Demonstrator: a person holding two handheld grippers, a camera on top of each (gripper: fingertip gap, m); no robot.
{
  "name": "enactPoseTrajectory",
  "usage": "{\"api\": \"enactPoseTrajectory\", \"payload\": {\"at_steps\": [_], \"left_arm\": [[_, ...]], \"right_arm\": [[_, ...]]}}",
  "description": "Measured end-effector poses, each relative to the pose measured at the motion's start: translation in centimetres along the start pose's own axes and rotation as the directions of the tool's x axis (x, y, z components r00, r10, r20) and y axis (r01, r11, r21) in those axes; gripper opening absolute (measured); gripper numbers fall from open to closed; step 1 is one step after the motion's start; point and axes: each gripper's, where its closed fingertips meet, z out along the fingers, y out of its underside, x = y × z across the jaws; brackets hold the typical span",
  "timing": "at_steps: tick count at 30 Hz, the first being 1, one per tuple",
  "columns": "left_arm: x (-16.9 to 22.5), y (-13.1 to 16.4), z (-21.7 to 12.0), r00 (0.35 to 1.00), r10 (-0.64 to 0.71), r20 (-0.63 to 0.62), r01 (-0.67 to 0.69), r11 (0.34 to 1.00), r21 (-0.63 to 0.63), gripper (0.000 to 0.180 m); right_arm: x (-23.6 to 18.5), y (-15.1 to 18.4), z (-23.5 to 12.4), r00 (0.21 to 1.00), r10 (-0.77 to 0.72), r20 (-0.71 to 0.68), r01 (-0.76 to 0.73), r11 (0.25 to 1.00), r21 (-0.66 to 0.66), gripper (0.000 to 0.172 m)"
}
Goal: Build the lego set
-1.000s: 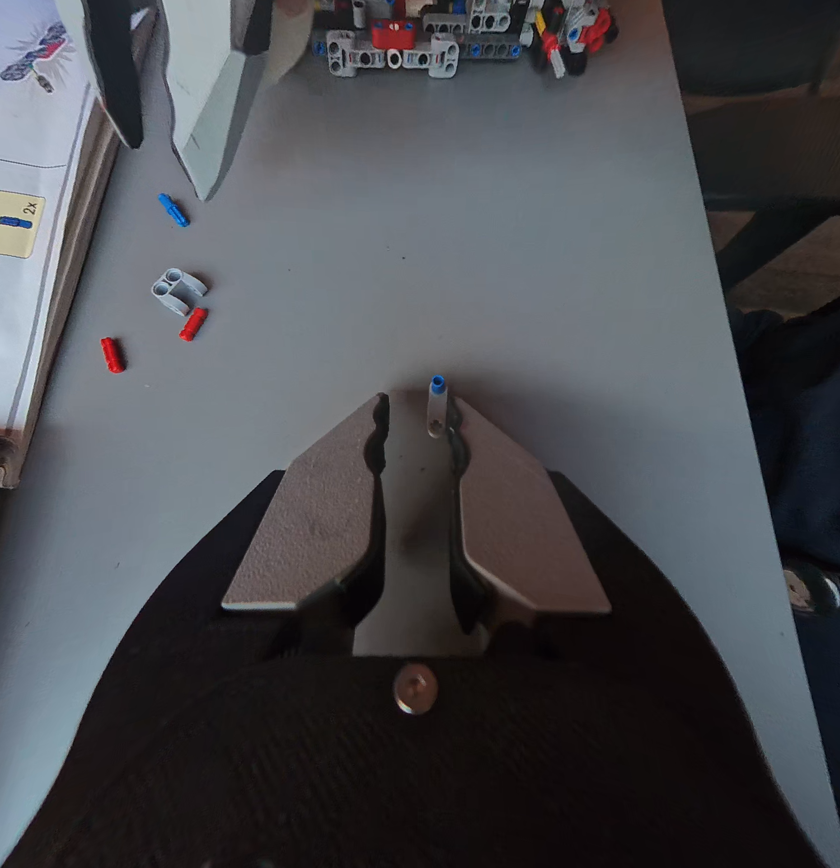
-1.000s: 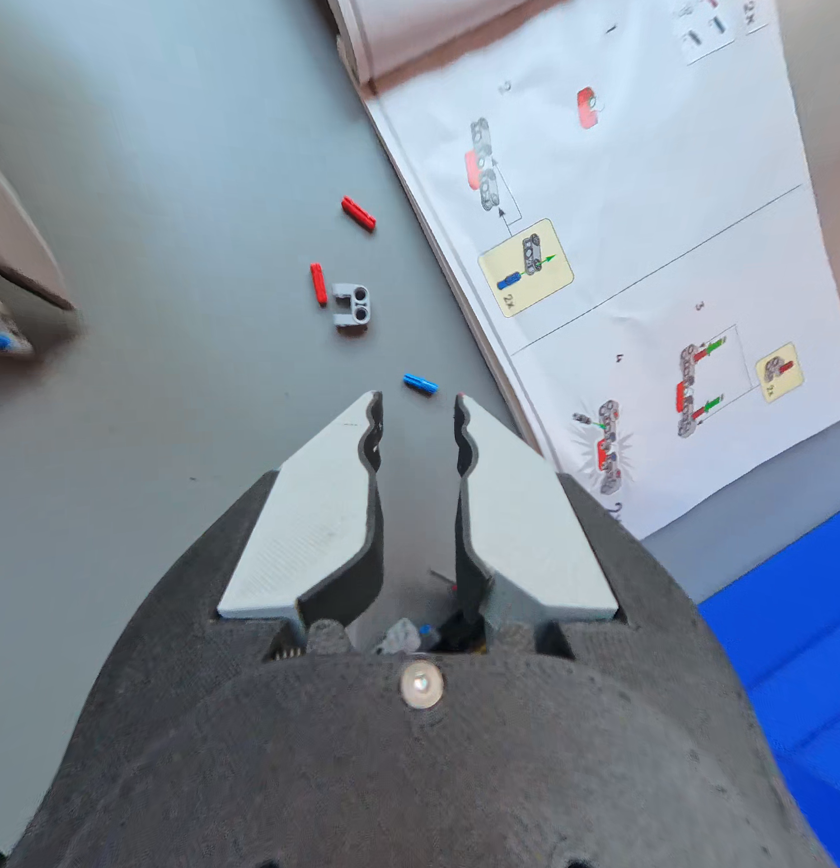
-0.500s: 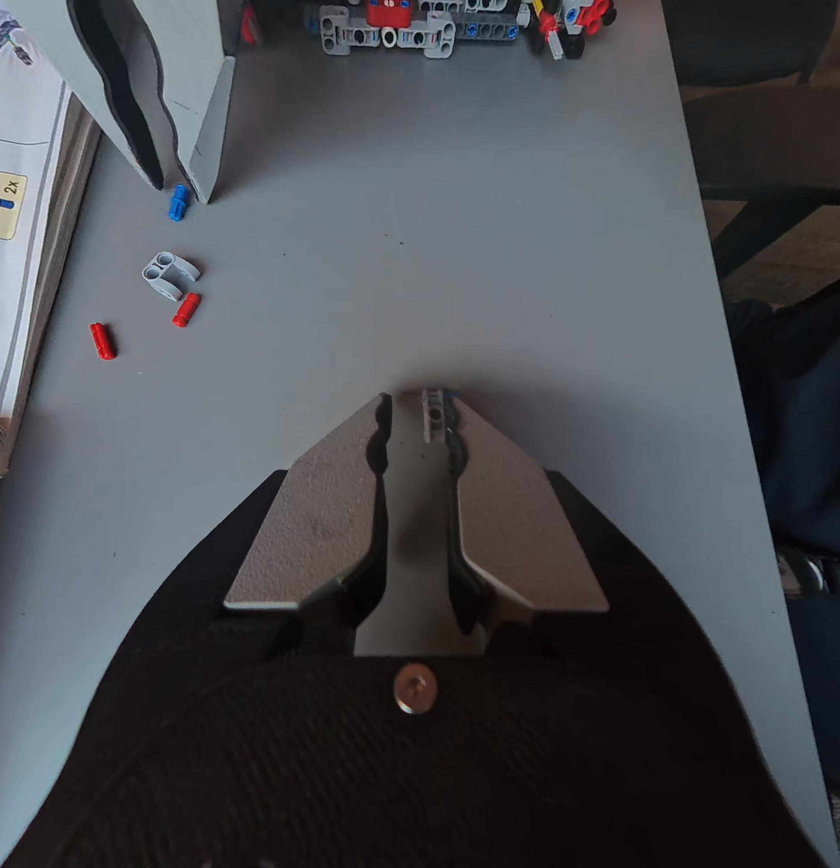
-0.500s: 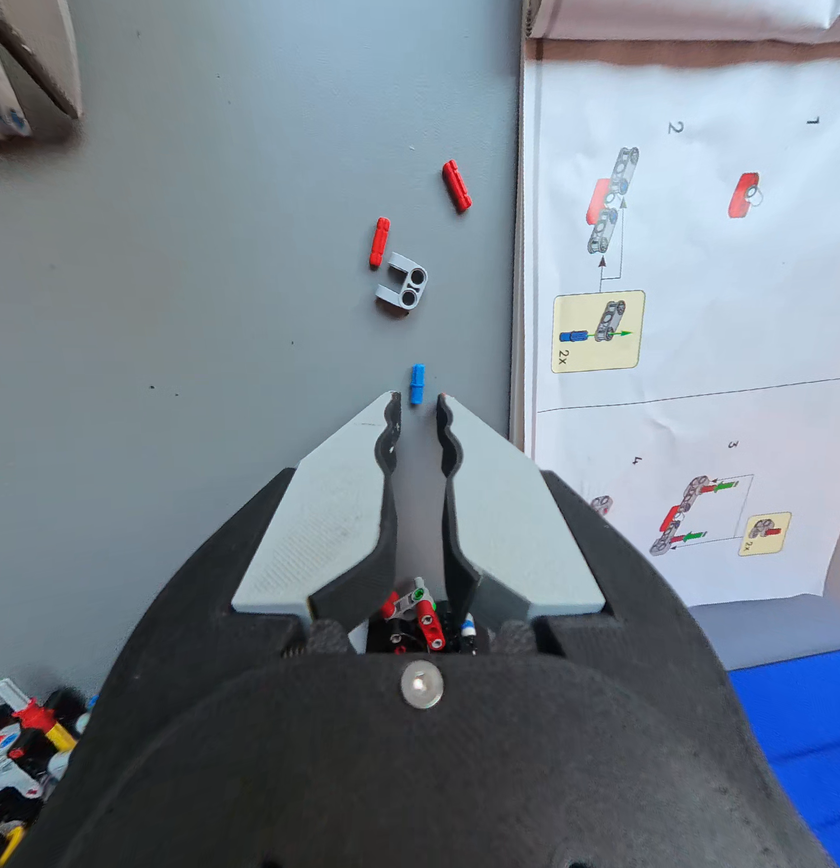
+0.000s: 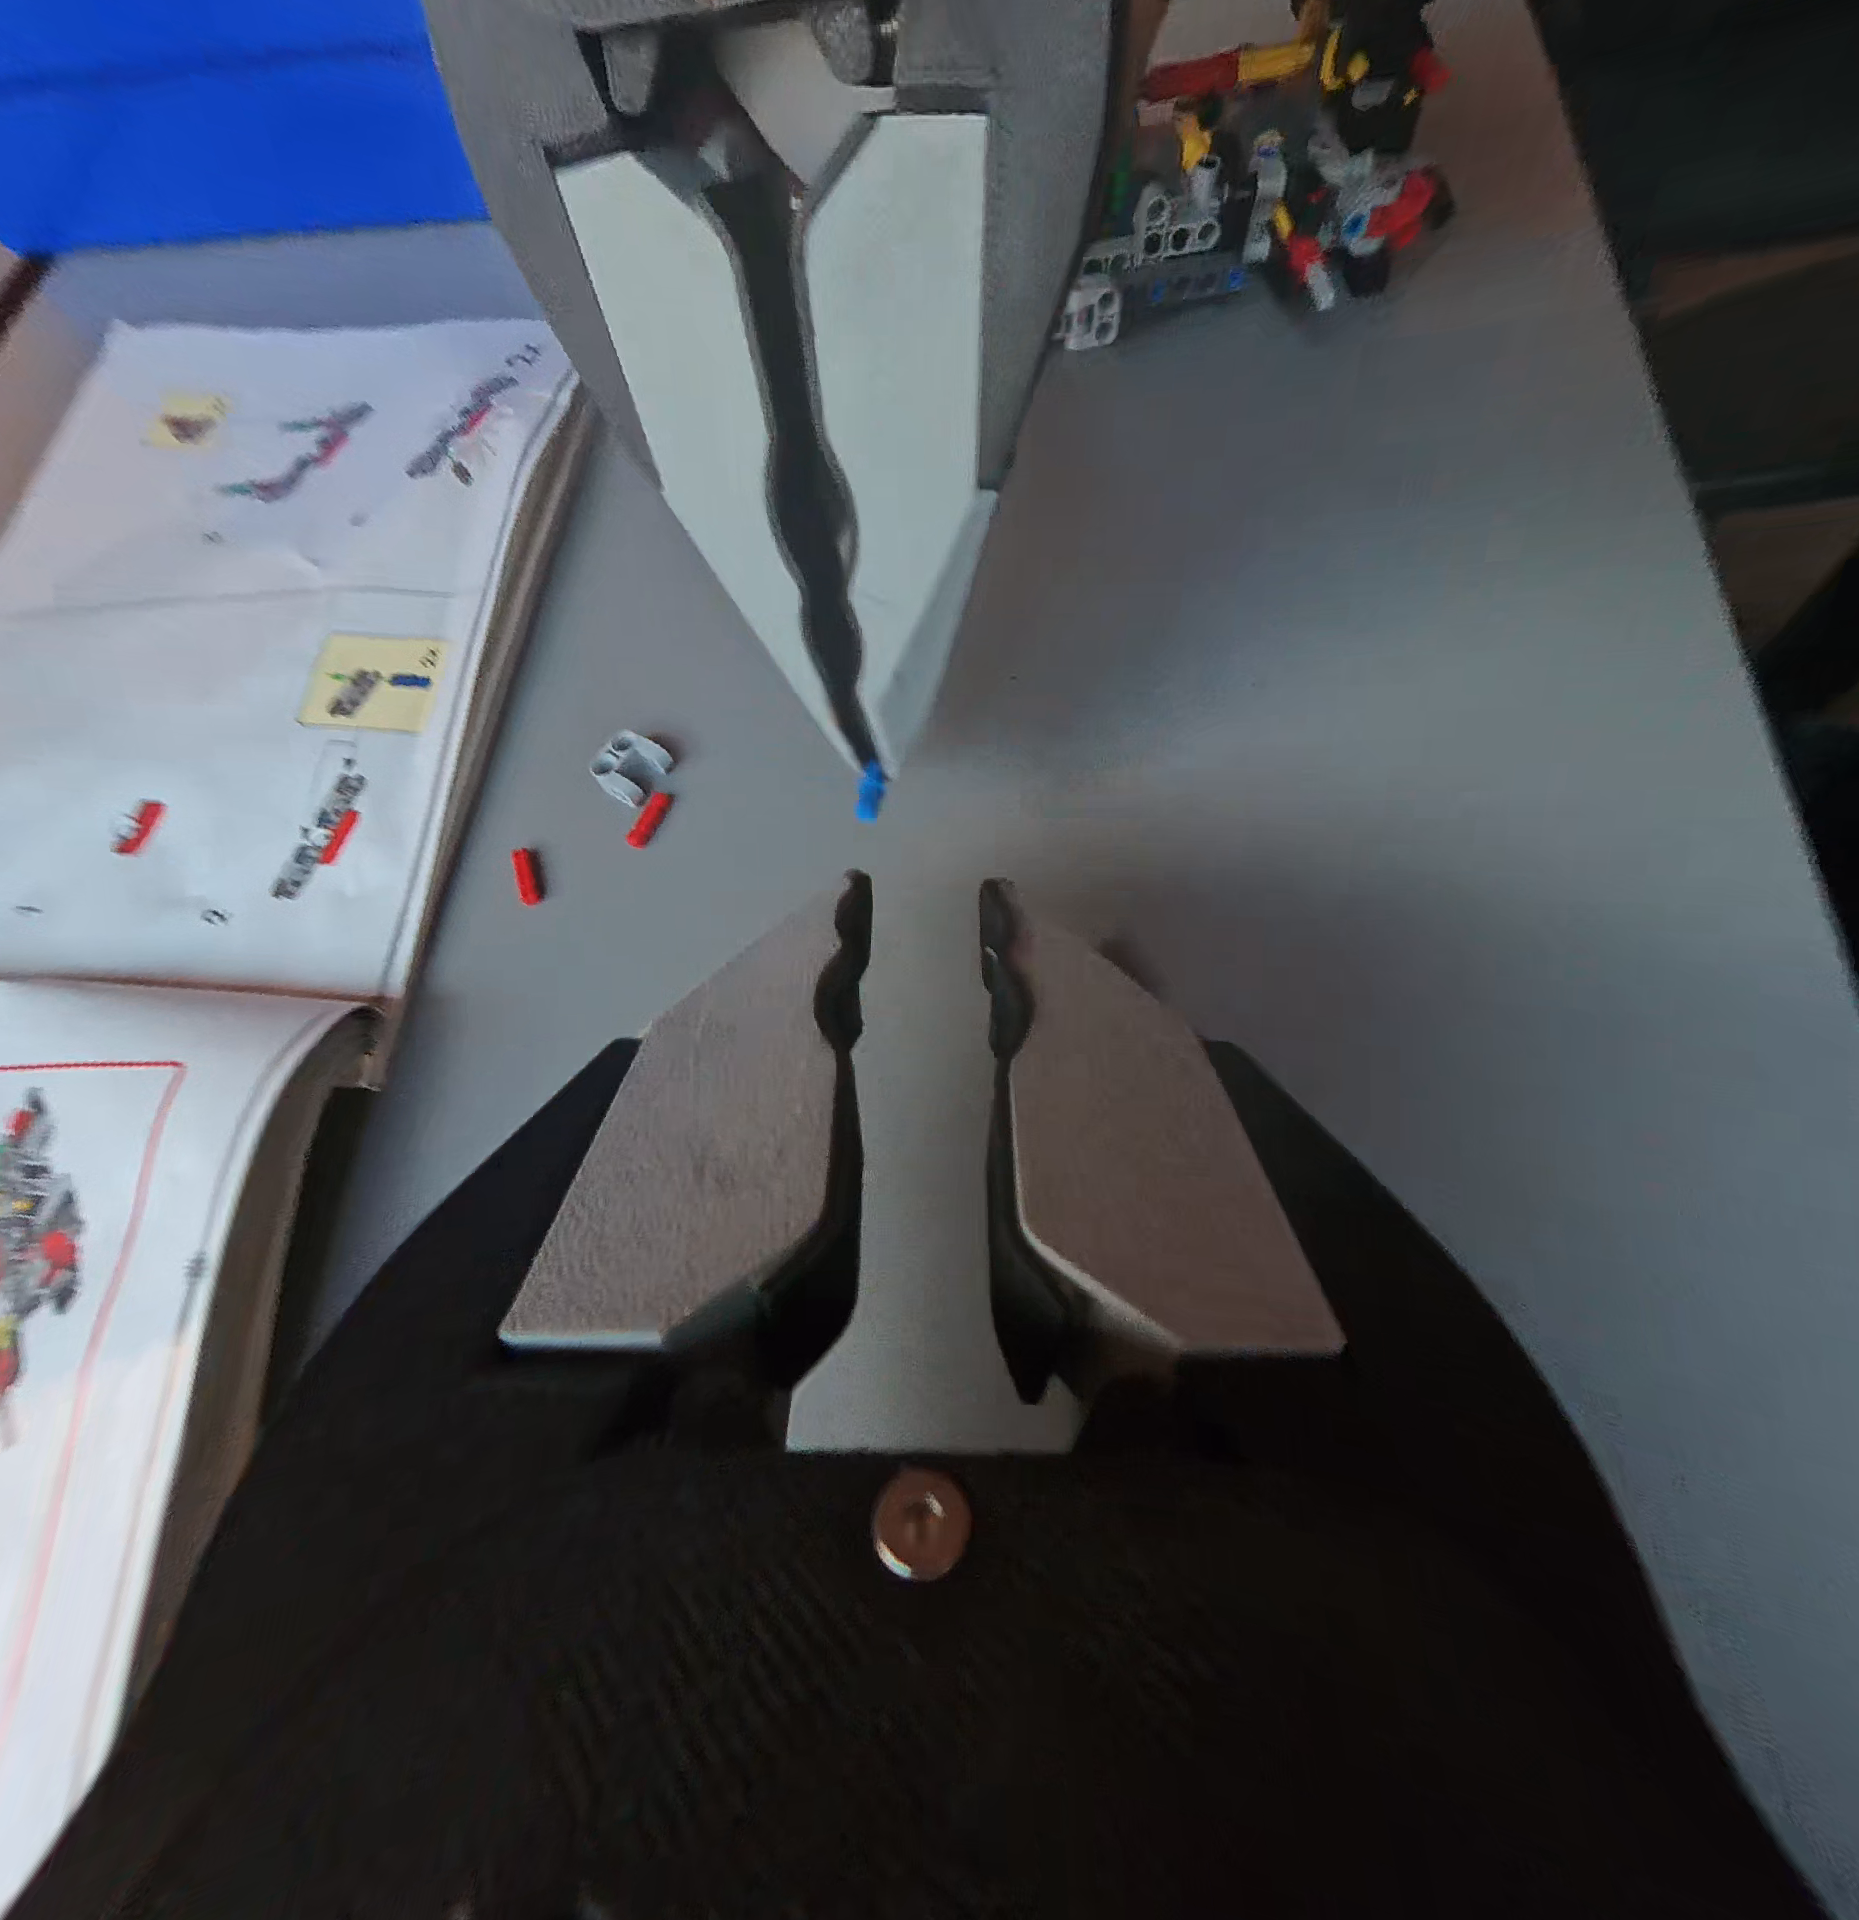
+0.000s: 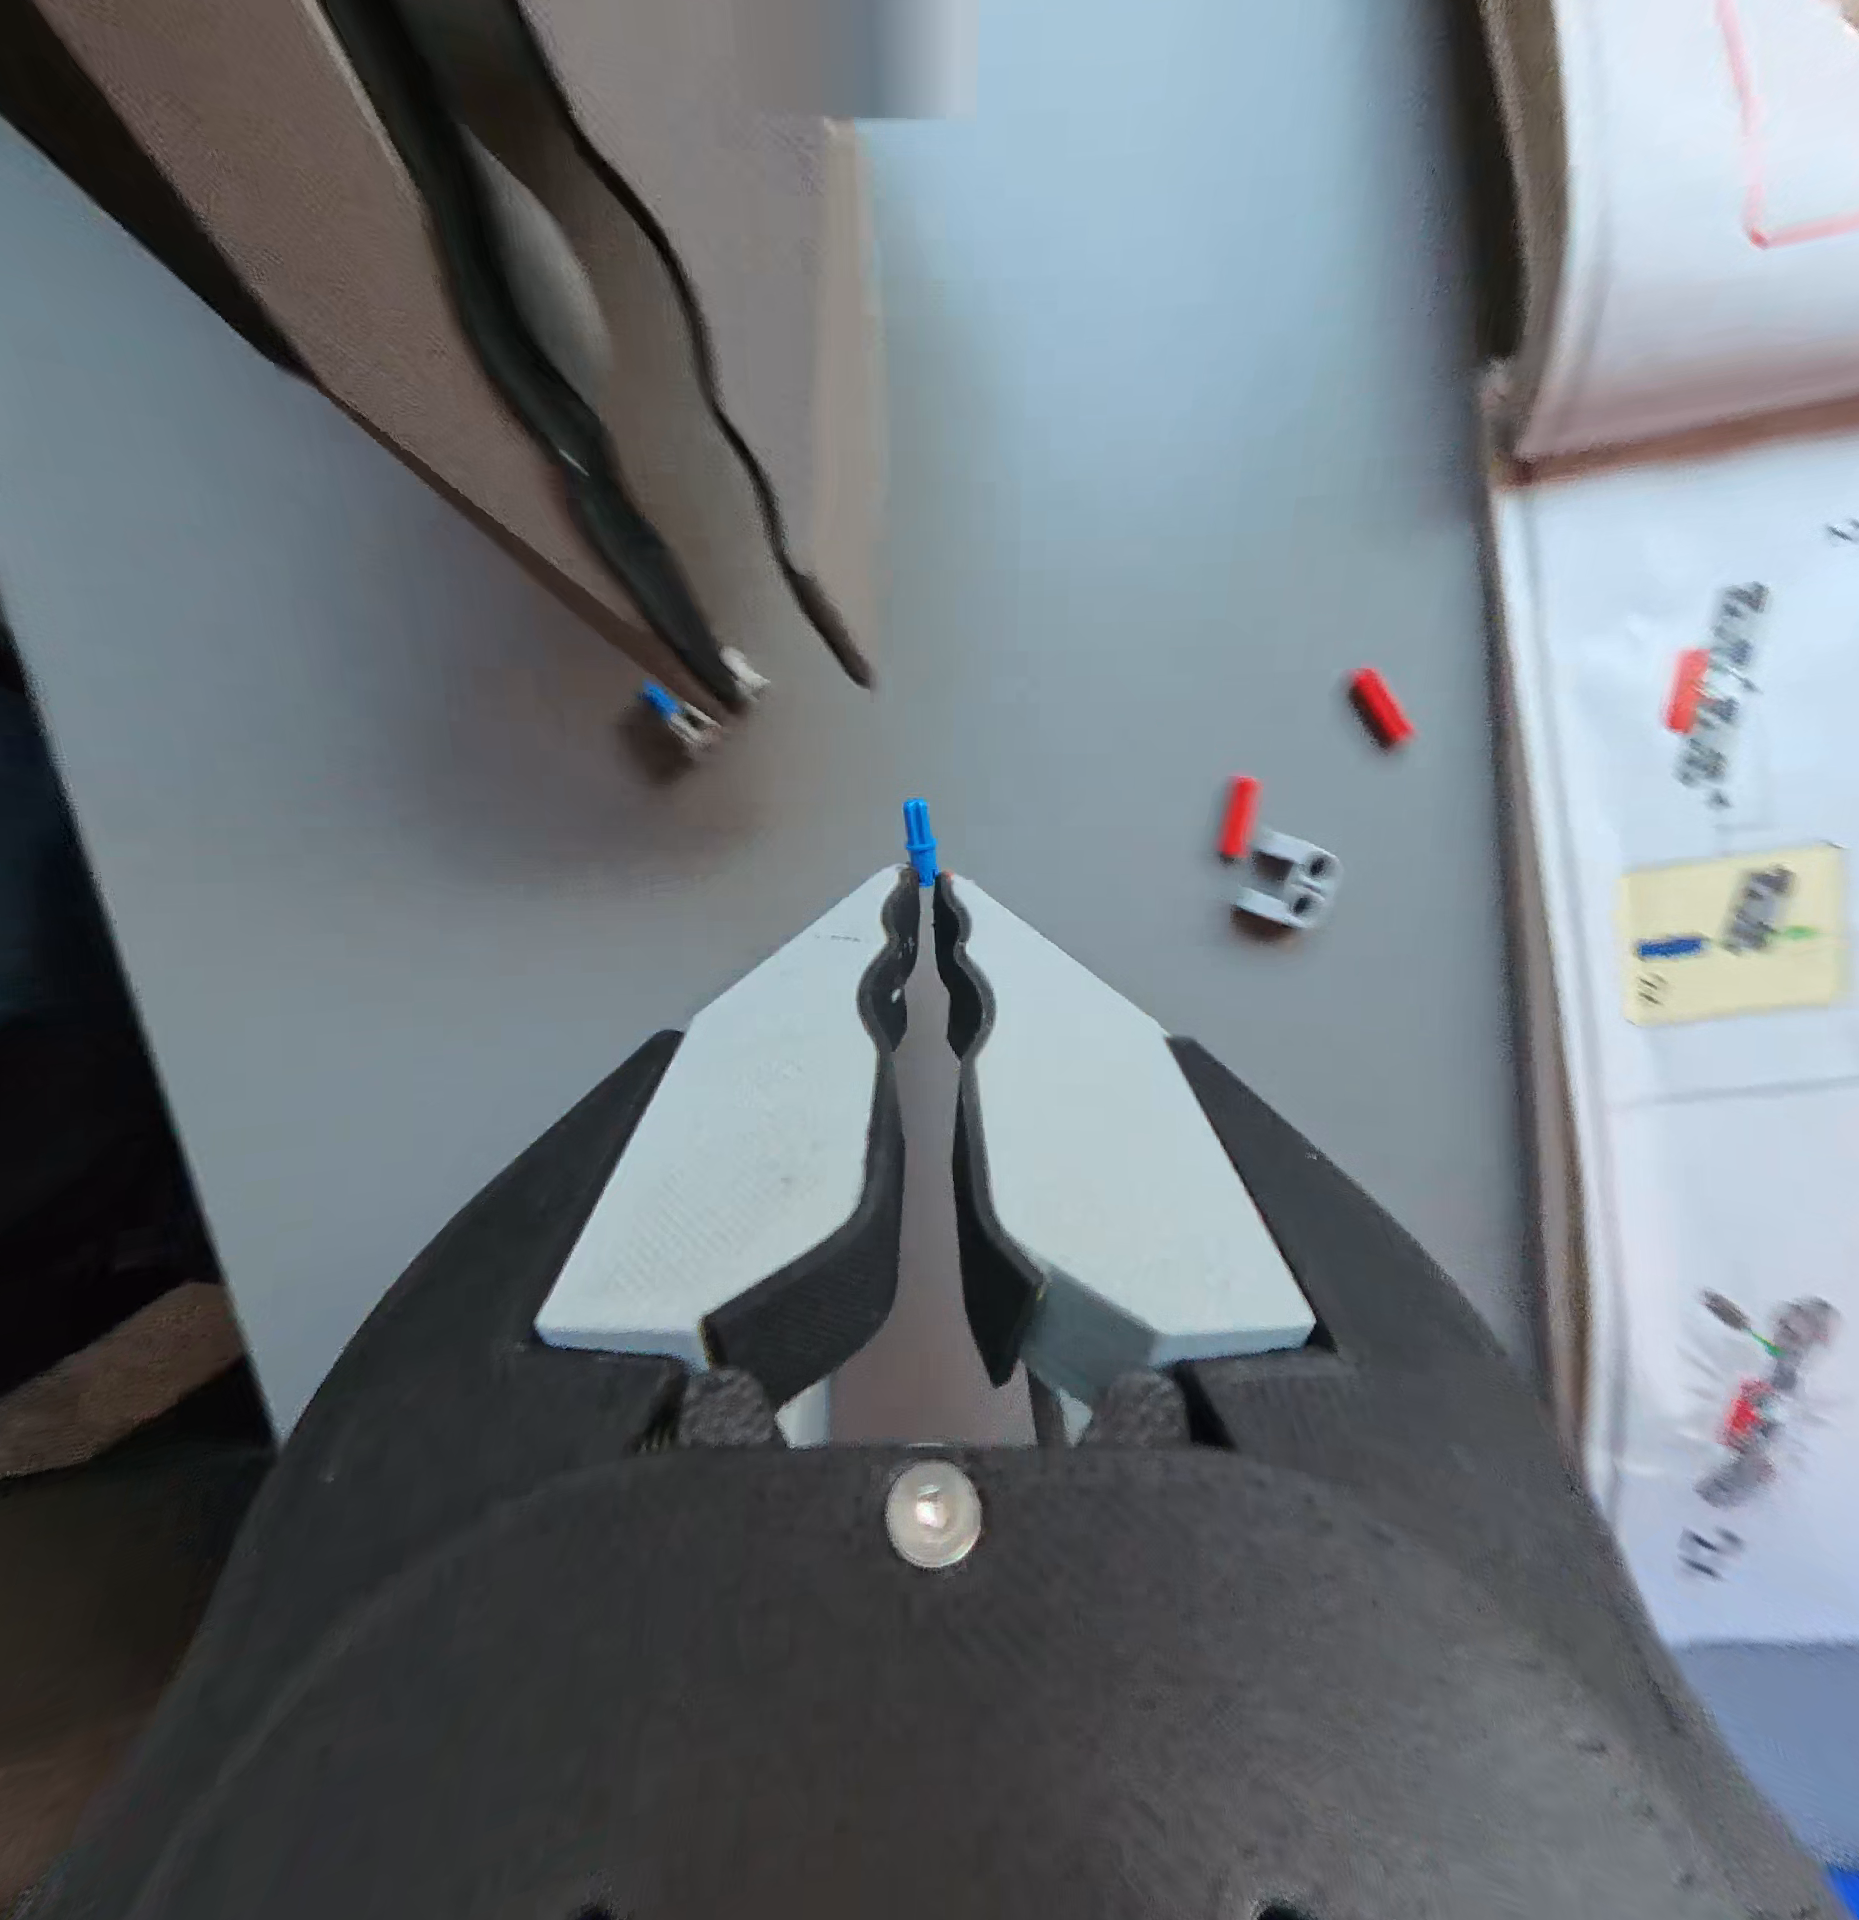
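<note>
My right gripper (image 6: 923,883) is shut on a small blue pin (image 6: 917,836), which sticks out beyond its tips. In the left wrist view this gripper (image 5: 871,753) points down at the grey table (image 5: 1268,727) with the pin (image 5: 871,795) at its tip. My left gripper (image 5: 920,894) is open, with bare table showing between its fingers. In the right wrist view it (image 6: 800,675) comes in from the upper left. A small grey piece with a blue pin in it (image 6: 681,715) sits at the tip of one of its fingers, not clamped between the pads.
A grey two-hole connector (image 5: 631,767) and two red pins (image 5: 647,819) (image 5: 527,875) lie left of the grippers. An open instruction booklet (image 5: 229,623) lies along the table's left side. A partly built brick model (image 5: 1278,229) stands at the far right. The tips of both grippers are at nearly the same place. My right tips are roughly 20 cm from the partly built brick model (image 5: 1278,229).
My right gripper closed on the blue pin that lay on the table and carried it off towards my left gripper. My left gripper narrowed slightly and swung to face the right one.
</note>
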Motion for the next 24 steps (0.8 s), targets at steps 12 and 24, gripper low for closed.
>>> {"api": "enactPoseTrajectory", "payload": {"at_steps": [12,24], "left_arm": [[1.4,0.5,0.7,0.979,0.201,0.033,-0.199,0.979,-0.053,0.002],[1.3,0.6,0.5,0.989,0.149,0.005,-0.149,0.988,-0.034,0.002]], "right_arm": [[-3.8,-1.9,0.3,0.994,0.037,0.098,-0.046,0.995,0.084,0.000],[-3.6,-2.2,0.6,0.984,0.111,0.140,-0.135,0.975,0.175,0.000]]}}
